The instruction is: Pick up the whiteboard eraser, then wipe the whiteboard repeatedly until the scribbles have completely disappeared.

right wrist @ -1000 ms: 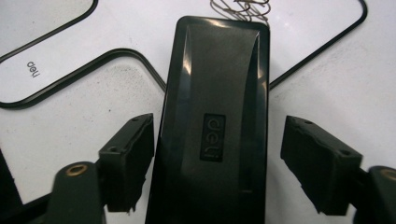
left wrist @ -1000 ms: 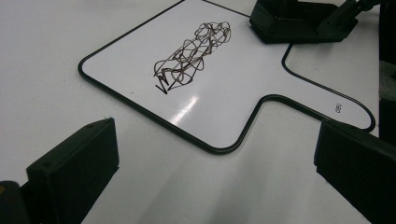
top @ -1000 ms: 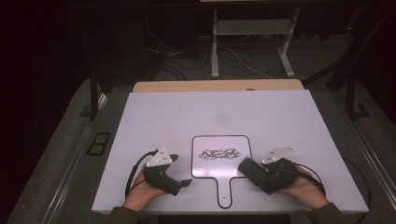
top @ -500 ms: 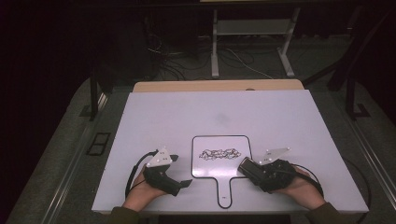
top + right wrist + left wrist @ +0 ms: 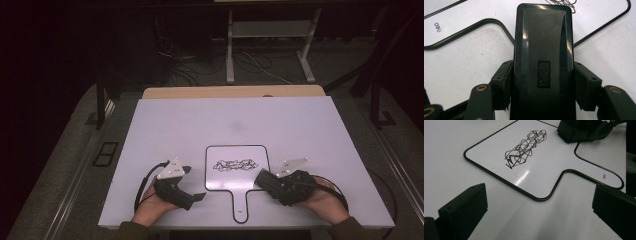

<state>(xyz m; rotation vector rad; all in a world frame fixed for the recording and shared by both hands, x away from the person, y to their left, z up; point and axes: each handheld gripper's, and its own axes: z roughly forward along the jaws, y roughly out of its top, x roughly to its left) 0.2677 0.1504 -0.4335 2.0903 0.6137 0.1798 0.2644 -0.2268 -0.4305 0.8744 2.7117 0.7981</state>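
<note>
The eraser [image 5: 543, 62] is a black, glossy oblong block with rounded corners, and its top bears the raised brand "deli". The same word is printed small on the handle of the whiteboard [image 5: 237, 176], a white paddle-shaped board with a thin black rim and a tangled black scribble [image 5: 525, 148] on its face. The right hand-held gripper [image 5: 543, 87] has just been closing and now clamps the eraser at the whiteboard's right edge. The left hand-held gripper [image 5: 539, 212] stands wide open, holding nothing, left of the whiteboard on the table [image 5: 170, 125].
</note>
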